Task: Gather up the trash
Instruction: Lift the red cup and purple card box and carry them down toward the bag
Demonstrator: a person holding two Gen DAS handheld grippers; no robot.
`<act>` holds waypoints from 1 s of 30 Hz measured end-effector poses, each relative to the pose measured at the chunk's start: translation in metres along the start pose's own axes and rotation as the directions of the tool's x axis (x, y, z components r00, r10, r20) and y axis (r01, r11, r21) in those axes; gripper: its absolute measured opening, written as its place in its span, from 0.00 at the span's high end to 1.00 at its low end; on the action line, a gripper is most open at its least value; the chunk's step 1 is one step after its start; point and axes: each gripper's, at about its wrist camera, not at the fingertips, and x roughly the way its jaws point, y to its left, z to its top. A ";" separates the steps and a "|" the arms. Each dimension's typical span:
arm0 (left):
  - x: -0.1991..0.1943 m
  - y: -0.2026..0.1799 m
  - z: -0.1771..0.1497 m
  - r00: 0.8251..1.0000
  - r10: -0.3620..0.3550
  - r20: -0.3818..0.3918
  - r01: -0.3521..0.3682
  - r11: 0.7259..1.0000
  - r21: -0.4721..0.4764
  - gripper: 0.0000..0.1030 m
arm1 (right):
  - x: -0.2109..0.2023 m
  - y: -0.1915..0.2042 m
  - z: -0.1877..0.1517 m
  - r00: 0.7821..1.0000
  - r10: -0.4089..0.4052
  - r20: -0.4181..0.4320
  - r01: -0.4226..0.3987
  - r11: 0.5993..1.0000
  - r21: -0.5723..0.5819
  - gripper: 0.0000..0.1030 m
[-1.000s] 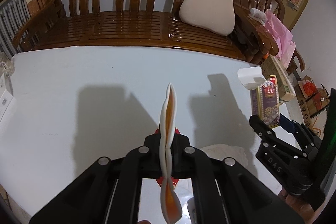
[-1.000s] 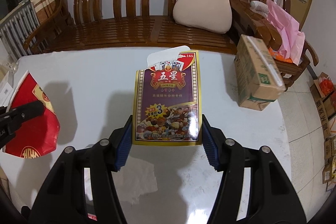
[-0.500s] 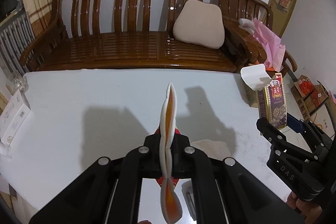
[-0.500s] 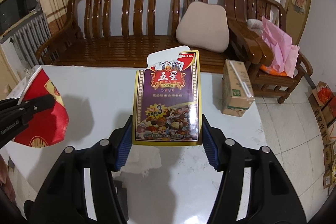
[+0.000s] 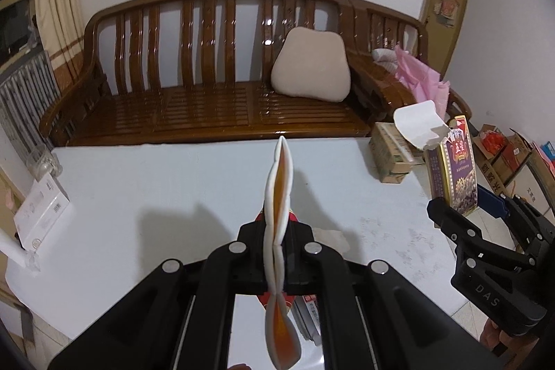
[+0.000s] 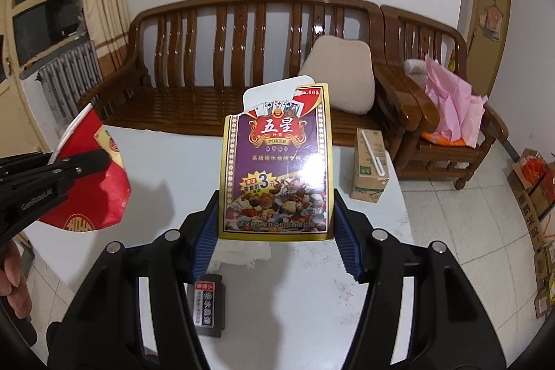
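Observation:
My left gripper (image 5: 276, 245) is shut on a flattened red paper cup (image 5: 277, 196), seen edge-on with a white rim and orange inside. From the right wrist view the same cup (image 6: 93, 175) shows red with a gold emblem, pinched in the left gripper (image 6: 104, 156) at the far left. My right gripper (image 6: 275, 231) is shut on a purple and gold playing-card box (image 6: 277, 162) with its top flap open, held upright above the white table (image 6: 180, 162). The box (image 5: 454, 169) and right gripper (image 5: 461, 214) appear at the right of the left wrist view.
A crumpled white tissue (image 6: 242, 254) and a small dark packet (image 6: 206, 307) lie on the table below the grippers. A tan drink carton (image 6: 369, 169) with a straw stands at the far right corner. A glass (image 5: 41, 162) and white box (image 5: 41, 214) sit left. A wooden bench (image 5: 215, 92) stands behind.
Both grippers have risen and drawn back from the table with their items still held. More of the bench, wall and floor now shows.

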 end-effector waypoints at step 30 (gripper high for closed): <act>-0.116 -0.025 -0.180 0.982 -0.186 -0.005 0.185 0.968 0.168 0.96 | -0.158 0.023 -0.170 0.996 0.088 -0.004 -0.088 0.993 -0.079 0.44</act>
